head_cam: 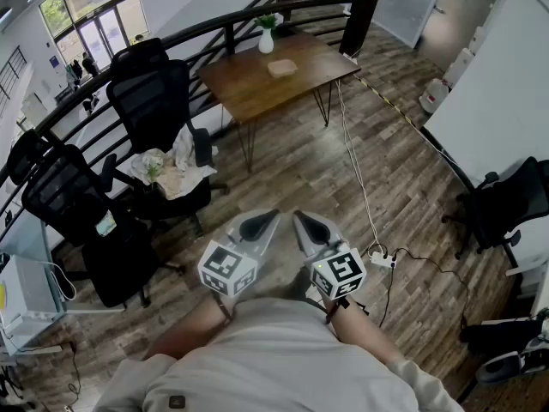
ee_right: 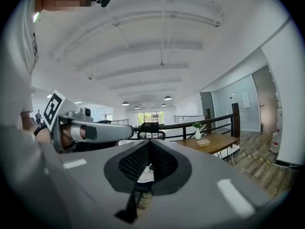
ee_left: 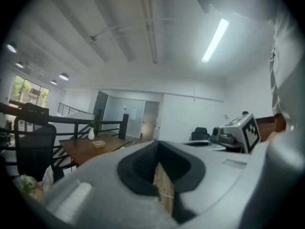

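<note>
Far left, a black mesh chair (head_cam: 58,197) stands by the railing (head_cam: 214,26). Just right of it is an office chair (head_cam: 156,101) with a crumpled cloth (head_cam: 168,172) heaped on its seat. That chair is the nearest thing to the left gripper (head_cam: 260,223), up and to its left but clearly apart from it.

The left gripper hangs in the air over the wooden floor (head_cam: 300,170), close in front of the person's body. Its own view shows the two dark pads pressed together at the tips, with only a sliver of floorboard showing lower down. Jaws closed, nothing between them.

Past both grippers, well off, sits the wooden table (head_cam: 257,88) with a white vase (head_cam: 267,42) and a shallow tray (head_cam: 282,68) on top.

The right gripper (head_cam: 307,225) hovers just beside its partner at the same height, their tips angled toward each other but not touching. In the right gripper view the mesh-patterned pads meet at the tip, and the narrow gap beneath shows only the background. Clamped to, gripping nothing.

Right of that, a white power strip (head_cam: 380,258) lies on the floor near the right gripper, with a pale cable (head_cam: 352,157) running from it up toward the table. Another black chair (head_cam: 506,204) sits at the far right edge.
</note>
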{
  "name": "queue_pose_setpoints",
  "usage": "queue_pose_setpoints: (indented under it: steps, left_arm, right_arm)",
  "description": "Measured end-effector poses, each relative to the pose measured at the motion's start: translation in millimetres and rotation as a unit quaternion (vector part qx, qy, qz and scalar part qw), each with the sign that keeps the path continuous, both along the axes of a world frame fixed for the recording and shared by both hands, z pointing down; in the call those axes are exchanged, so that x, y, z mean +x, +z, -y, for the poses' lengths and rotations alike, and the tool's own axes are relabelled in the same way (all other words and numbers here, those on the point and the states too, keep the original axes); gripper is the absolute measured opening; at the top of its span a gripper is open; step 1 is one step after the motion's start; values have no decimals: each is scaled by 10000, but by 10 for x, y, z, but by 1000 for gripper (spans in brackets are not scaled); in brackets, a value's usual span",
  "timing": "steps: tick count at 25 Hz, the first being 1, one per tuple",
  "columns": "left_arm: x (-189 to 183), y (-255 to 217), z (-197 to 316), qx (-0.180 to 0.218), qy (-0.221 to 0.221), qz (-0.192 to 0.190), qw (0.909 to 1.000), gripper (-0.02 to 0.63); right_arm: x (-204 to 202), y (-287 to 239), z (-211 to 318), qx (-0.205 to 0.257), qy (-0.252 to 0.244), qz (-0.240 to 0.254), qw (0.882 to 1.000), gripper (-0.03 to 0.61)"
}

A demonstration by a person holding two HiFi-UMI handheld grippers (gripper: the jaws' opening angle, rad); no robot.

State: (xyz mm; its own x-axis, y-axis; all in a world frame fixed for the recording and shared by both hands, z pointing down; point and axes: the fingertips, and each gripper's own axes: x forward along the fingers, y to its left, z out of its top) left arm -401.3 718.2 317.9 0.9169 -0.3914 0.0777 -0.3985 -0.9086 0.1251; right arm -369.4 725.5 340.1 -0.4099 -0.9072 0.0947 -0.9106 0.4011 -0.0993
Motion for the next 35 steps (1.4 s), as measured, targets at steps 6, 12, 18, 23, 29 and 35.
queue_pose_setpoints:
  steps: [6, 12, 18, 23, 29, 35]
  left_arm:
    - [89, 89, 179, -97, 14, 1, 10000, 3]
    - [453, 171, 339, -263, 193, -11, 9995, 3]
    - [1041, 265, 765, -350, 189, -43, 9992, 3]
    - [1849, 280, 1023, -283, 297, -82, 9991, 3]
    - [2562, 144, 1237, -79, 269, -43, 9996, 3]
    - [2837, 188, 1566, -176, 213, 12, 9996, 3]
  right_arm:
    - [69, 42, 162, -5, -28, -4, 10000, 6]
    - [384, 75, 392, -35, 39, 37, 10000, 6]
    - [1001, 144, 735, -45, 86, 71, 9999, 6]
    - [1705, 139, 994, 10, -16, 12, 10000, 6]
    - [2496, 42, 1253, 31, -50, -1, 10000, 6]
    - [2806, 66, 1575, 4, -25, 169, 9999, 6]
